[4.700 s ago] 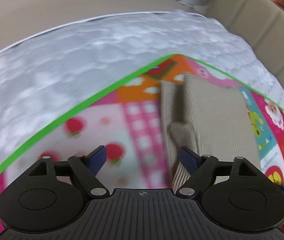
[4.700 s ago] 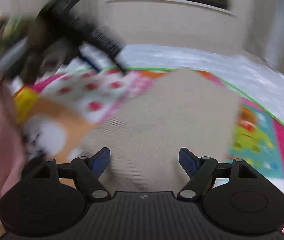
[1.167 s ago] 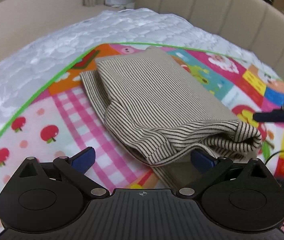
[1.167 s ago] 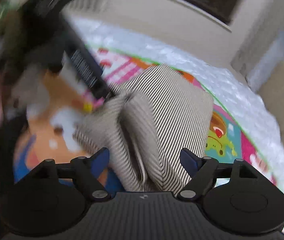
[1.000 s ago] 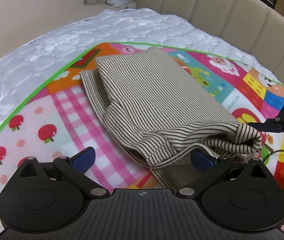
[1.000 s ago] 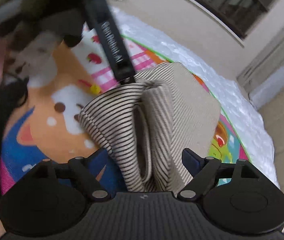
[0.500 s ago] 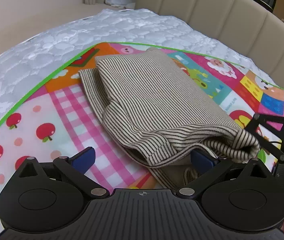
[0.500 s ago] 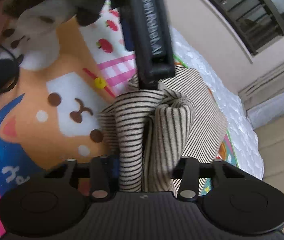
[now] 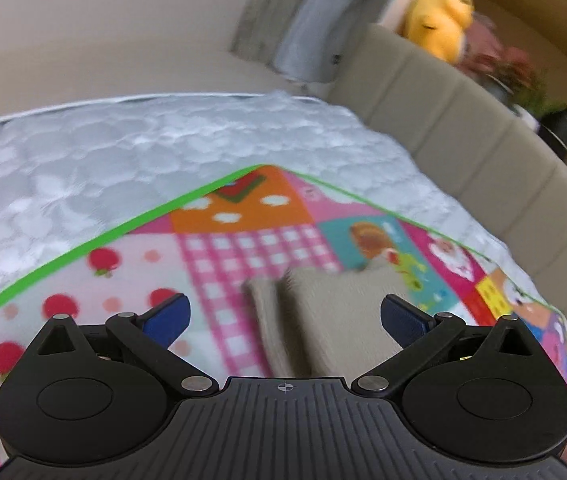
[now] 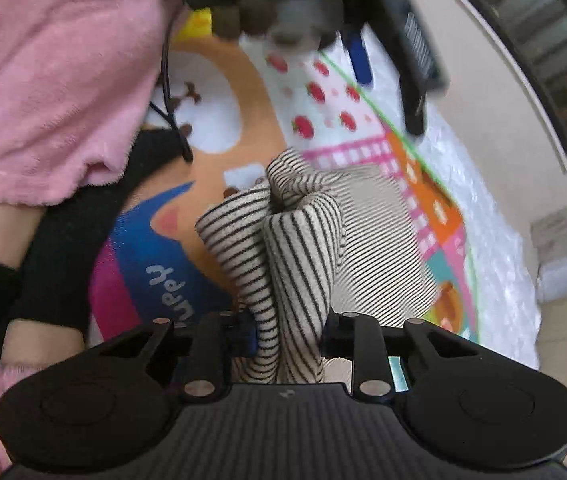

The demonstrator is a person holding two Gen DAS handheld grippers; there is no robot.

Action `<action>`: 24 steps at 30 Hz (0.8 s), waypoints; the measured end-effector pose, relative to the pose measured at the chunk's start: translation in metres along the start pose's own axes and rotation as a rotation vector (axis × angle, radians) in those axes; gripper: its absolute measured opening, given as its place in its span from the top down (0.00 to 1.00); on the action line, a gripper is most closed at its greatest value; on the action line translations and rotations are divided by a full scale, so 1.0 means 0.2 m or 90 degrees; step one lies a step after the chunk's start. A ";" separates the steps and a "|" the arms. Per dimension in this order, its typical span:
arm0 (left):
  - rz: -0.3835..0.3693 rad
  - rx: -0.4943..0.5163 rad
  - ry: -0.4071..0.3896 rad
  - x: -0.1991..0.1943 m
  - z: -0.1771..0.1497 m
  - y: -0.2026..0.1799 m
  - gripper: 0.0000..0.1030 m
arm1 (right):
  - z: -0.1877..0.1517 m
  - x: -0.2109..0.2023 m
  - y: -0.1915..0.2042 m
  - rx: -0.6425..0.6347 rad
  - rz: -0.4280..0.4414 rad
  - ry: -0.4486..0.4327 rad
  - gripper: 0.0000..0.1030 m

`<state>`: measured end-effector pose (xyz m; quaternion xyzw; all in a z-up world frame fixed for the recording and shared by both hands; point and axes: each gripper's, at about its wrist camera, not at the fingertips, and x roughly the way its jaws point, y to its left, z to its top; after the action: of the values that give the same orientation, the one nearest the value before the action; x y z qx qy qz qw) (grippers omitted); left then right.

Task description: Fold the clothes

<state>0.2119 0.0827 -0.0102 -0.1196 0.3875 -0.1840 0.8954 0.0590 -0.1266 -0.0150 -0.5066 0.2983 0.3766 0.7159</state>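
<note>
My right gripper is closing on the near end of the striped garment, a thick bunched roll of several layers already pinched between its blue pads. The rest of the garment lies folded on the colourful play mat, which sits on the white quilted bed cover. My left gripper hangs above the mat with its jaws spread wide and nothing in them; the blurred far part of the garment shows between and beyond its fingers.

To do this fold well, I think I should get every layer inside the right-hand pinch before lifting, since a stray layer would sag and spoil the edge. I should bring the left gripper down on the opposite corner so both ends rise level, then carry the fold over slowly and keep the cable near my pink sleeve clear
</note>
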 end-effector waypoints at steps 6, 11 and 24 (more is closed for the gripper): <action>0.065 0.193 0.083 0.26 -0.02 -0.16 0.00 | 0.05 0.00 -0.22 -0.045 -0.024 -0.044 0.74; 0.086 0.122 0.044 0.19 0.04 0.01 0.00 | 0.09 0.30 -0.48 0.003 -0.026 -0.067 0.71; -0.044 0.295 0.058 0.30 -0.16 -0.29 0.00 | 0.03 0.59 -0.70 0.154 -0.038 -0.125 0.53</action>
<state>0.2123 0.0037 -0.0496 0.0840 0.3706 -0.3040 0.8736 0.2412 -0.1208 -0.0378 -0.3861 0.2548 0.3639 0.8084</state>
